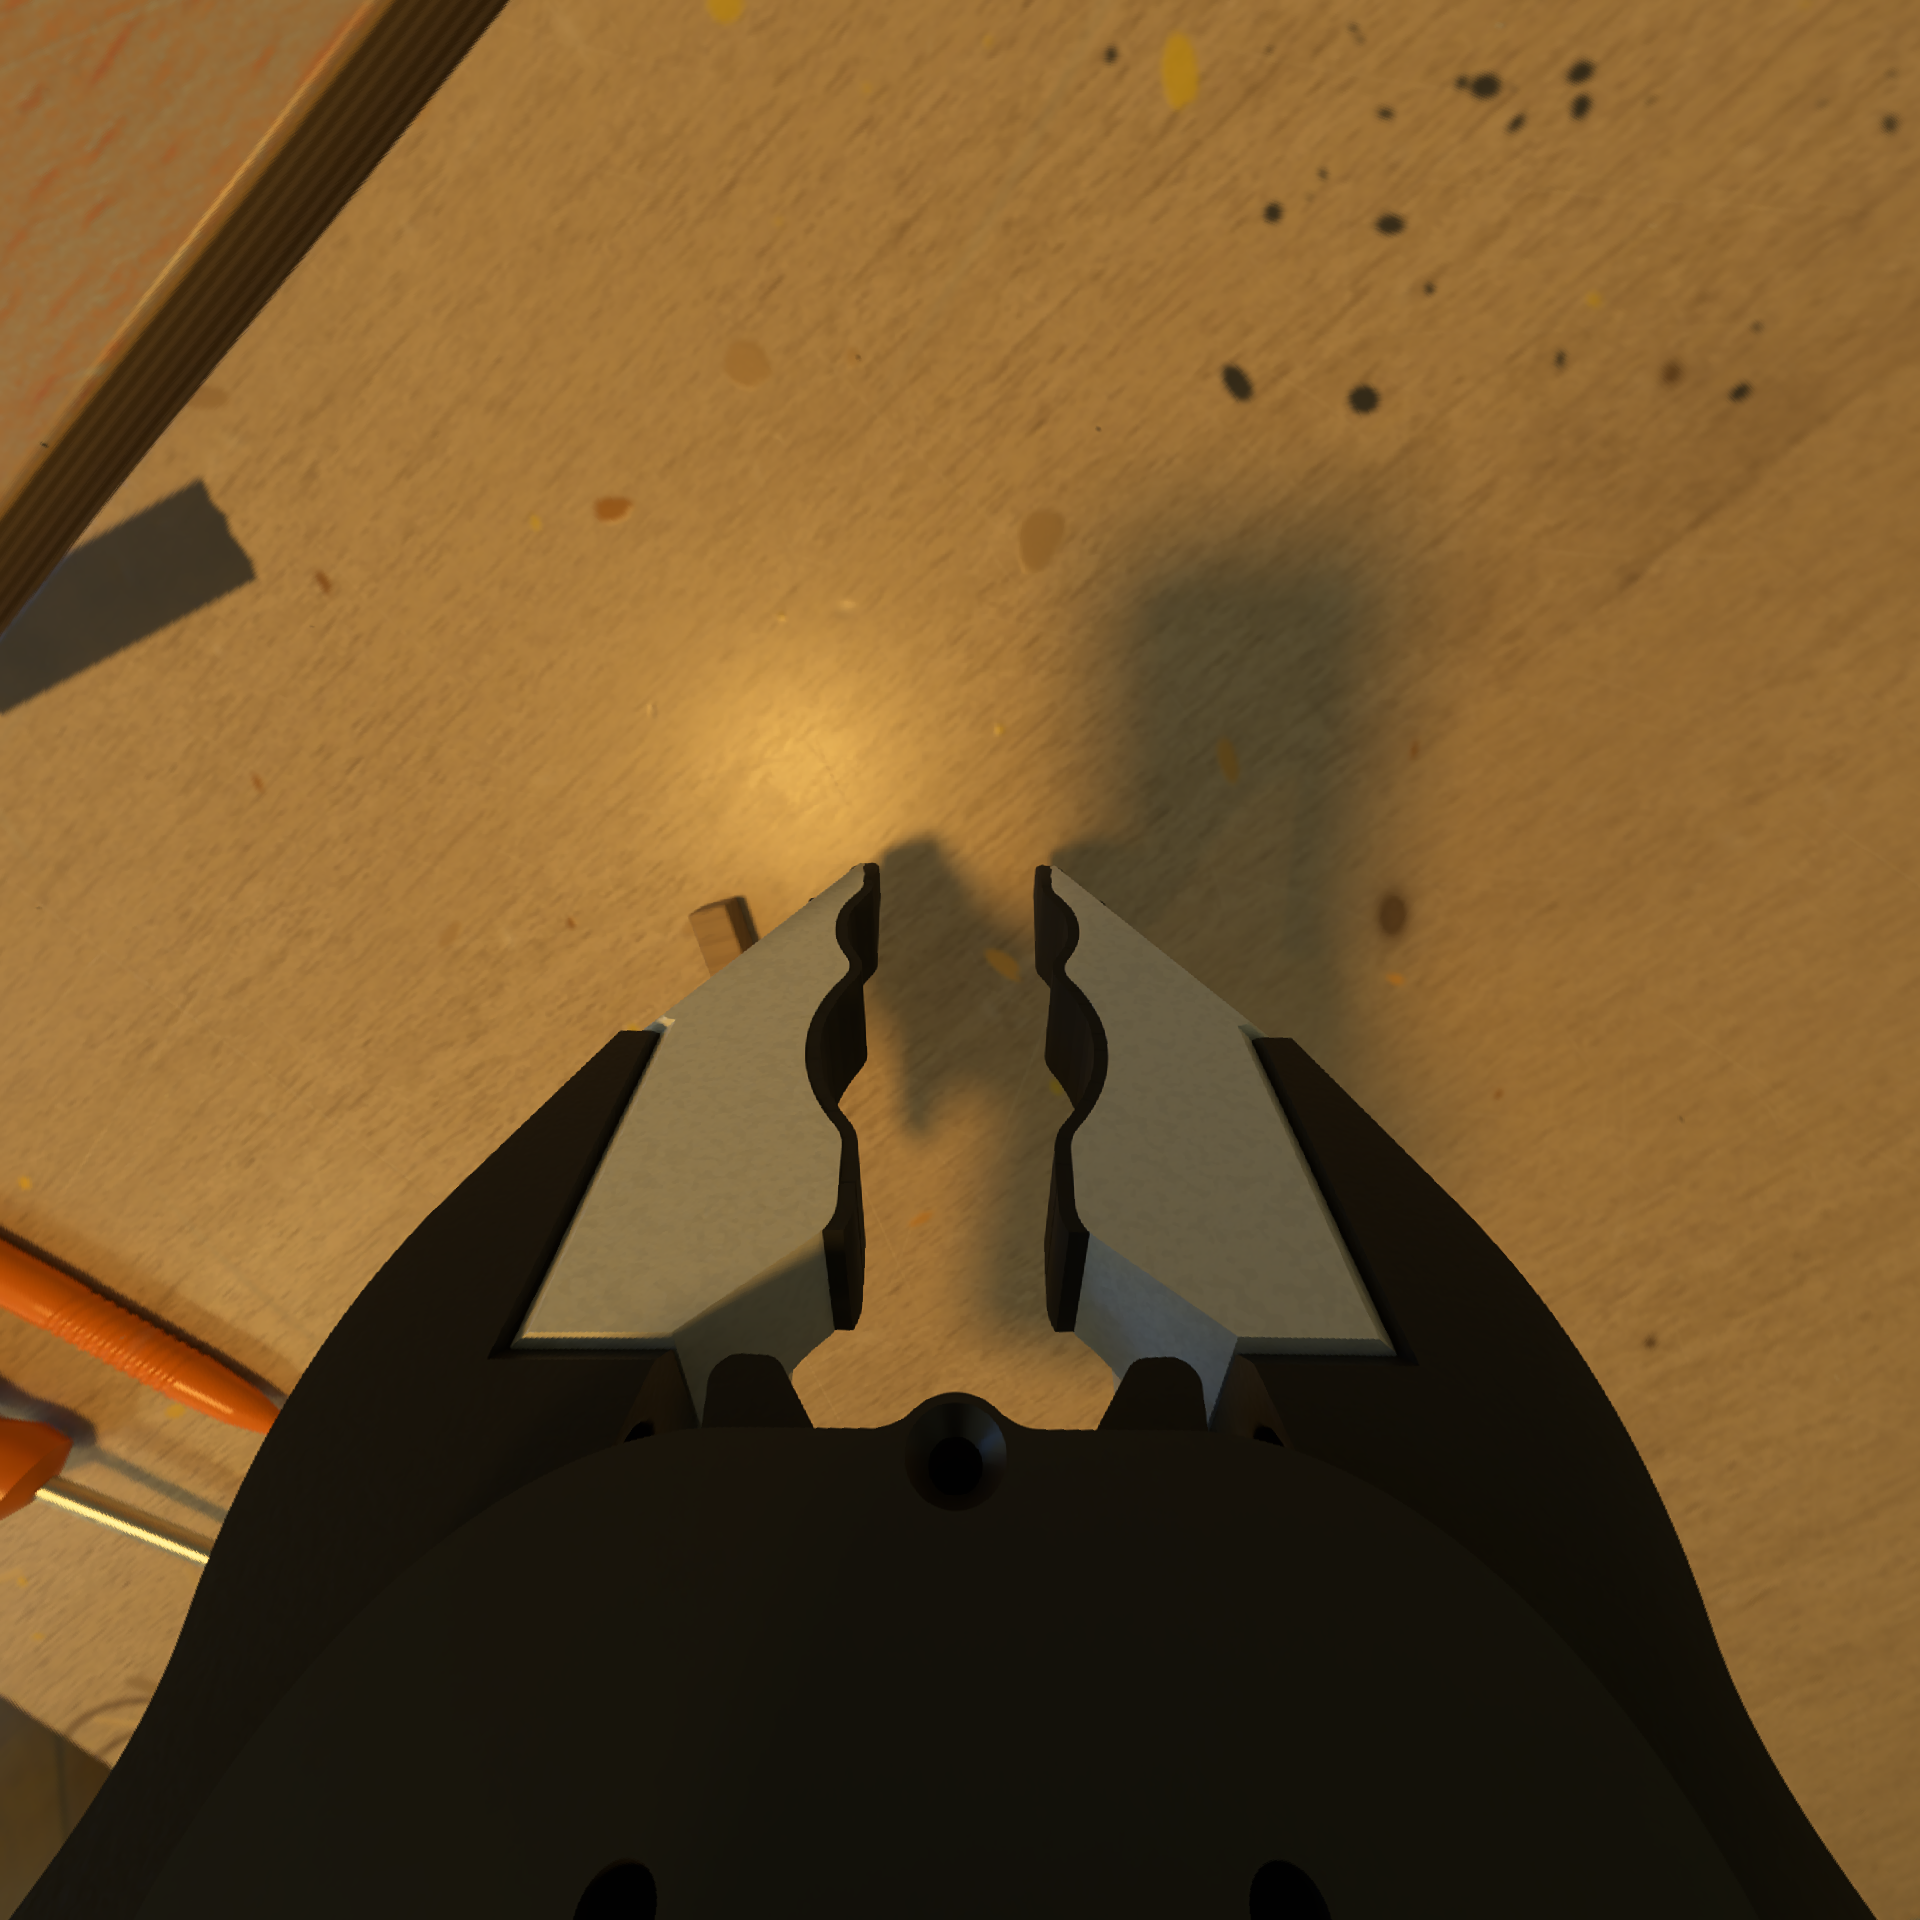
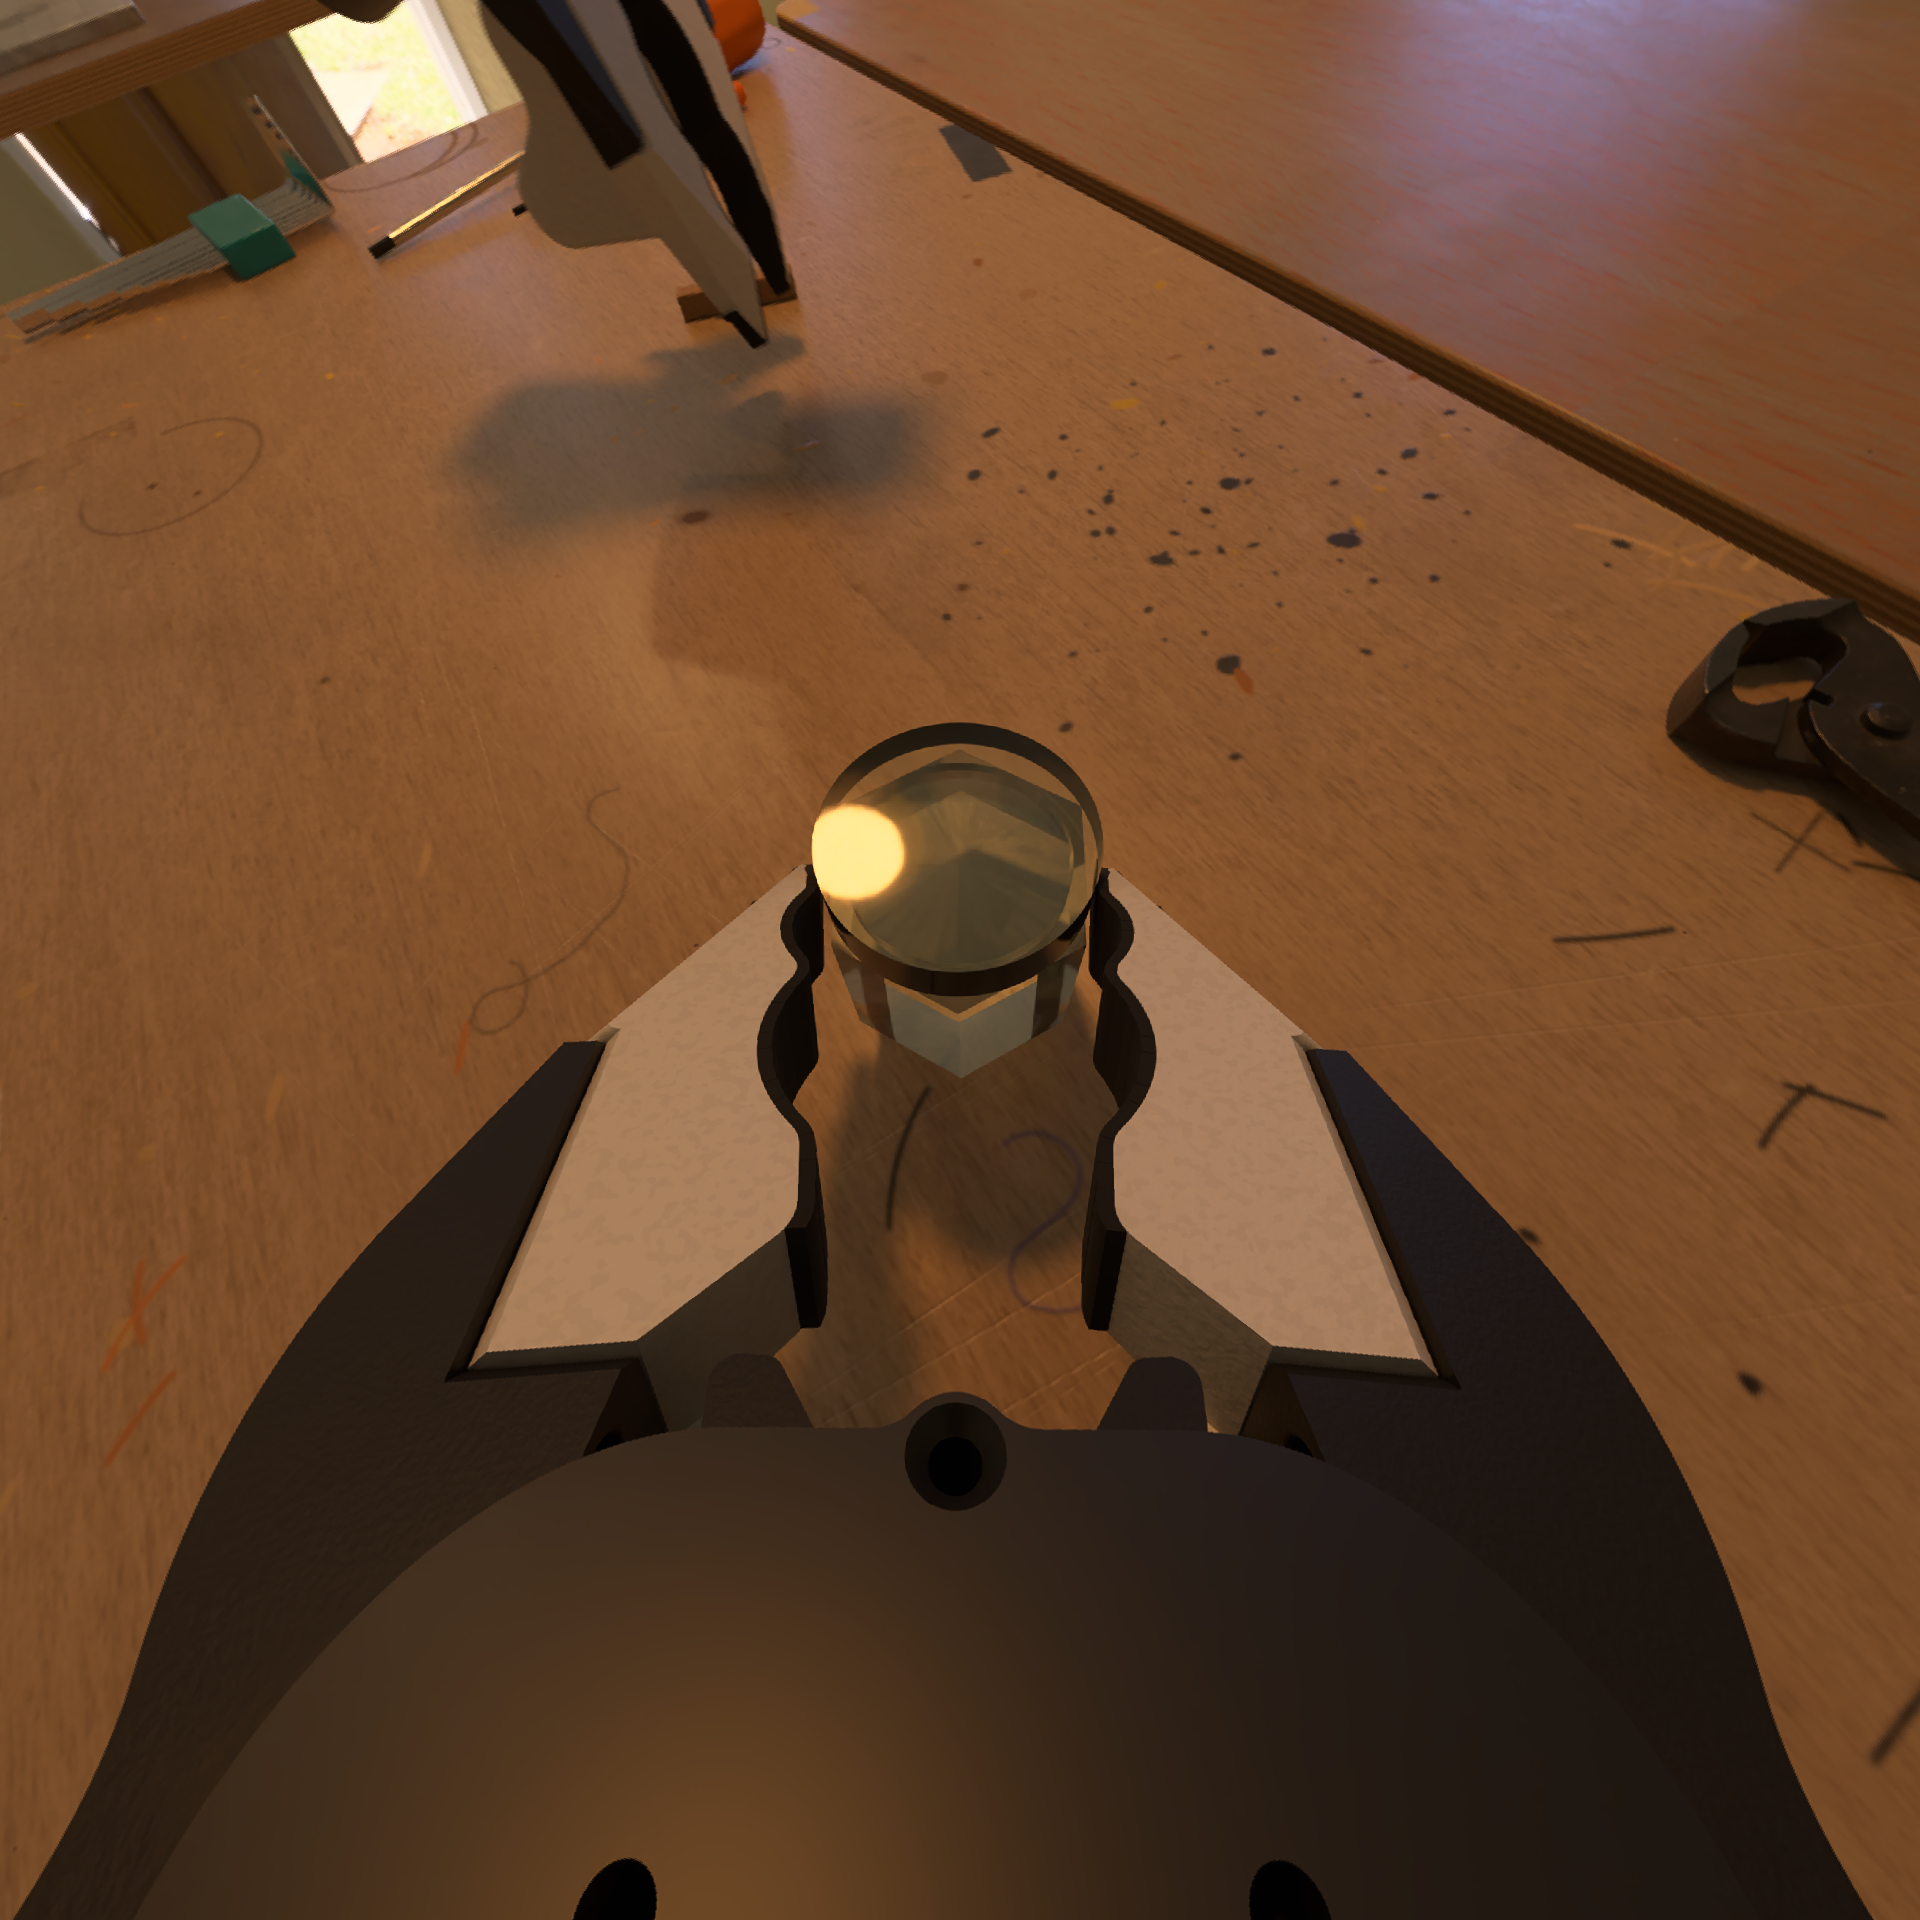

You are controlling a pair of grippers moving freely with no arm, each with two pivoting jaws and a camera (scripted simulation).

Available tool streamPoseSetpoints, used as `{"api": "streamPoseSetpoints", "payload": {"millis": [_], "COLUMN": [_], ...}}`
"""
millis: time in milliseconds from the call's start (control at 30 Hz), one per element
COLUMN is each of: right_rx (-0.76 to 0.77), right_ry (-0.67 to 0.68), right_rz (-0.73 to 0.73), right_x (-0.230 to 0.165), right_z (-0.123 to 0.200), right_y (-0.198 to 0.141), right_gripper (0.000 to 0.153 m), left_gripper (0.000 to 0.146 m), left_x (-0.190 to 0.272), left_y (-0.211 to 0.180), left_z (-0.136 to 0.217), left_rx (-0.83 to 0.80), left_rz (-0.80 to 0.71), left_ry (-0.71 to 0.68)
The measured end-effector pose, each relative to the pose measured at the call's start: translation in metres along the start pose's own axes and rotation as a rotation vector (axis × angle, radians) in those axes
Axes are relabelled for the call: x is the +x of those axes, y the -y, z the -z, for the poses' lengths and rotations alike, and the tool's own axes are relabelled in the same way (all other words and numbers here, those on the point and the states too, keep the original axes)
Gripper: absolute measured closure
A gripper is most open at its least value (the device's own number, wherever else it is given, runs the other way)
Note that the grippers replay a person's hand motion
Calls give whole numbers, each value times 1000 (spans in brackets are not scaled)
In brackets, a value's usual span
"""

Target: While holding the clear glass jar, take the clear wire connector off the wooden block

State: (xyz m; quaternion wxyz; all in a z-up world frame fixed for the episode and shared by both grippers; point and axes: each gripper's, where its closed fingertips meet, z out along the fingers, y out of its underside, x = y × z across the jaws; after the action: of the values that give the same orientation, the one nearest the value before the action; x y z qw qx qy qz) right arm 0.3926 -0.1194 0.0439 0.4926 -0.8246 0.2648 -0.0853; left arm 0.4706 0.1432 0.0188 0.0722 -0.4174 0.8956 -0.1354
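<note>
My right gripper (image 2: 956,883) is shut on the clear glass jar (image 2: 977,935), its fingertips on either side just under the round lid, and holds it over the wooden table. My left gripper (image 1: 956,883) is open and empty, pointing down at the table. A corner of the small wooden block (image 1: 724,928) shows just behind its left finger. In the right wrist view the left gripper (image 2: 750,322) stands far off with its tips down beside the wooden block (image 2: 698,303). I cannot see the clear wire connector in either view.
A raised plywood board (image 2: 1455,229) runs along the right, also in the left wrist view (image 1: 125,208). Black cutters (image 2: 1808,717) lie at the right. A green block with metal keys (image 2: 244,239) sits far left. Orange-handled tools (image 1: 125,1340) lie beside the left gripper.
</note>
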Motion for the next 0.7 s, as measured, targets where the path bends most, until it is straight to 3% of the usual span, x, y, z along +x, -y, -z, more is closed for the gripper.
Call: {"api": "streamPoseSetpoints", "payload": {"millis": [300, 400, 567, 700], "right_rx": [31, 40, 47, 40], "right_ry": [26, 22, 26, 31], "right_rz": [49, 66, 63, 56], "right_x": [-15, -18, -18, -18], "right_z": [8, 10, 11, 10], "right_y": [9, 11, 13, 11], "right_gripper": [101, 101, 101, 101], "left_gripper": [125, 122, 103, 100], "left_x": [-24, -26, -25, -20], "left_y": [-15, -17, -13, 5], "left_z": [1, 9, 18, 19], "left_rx": [-71, -11, 48, 144], "left_rz": [52, 115, 156, 239], "left_ry": [153, 84, 41, -26]}}
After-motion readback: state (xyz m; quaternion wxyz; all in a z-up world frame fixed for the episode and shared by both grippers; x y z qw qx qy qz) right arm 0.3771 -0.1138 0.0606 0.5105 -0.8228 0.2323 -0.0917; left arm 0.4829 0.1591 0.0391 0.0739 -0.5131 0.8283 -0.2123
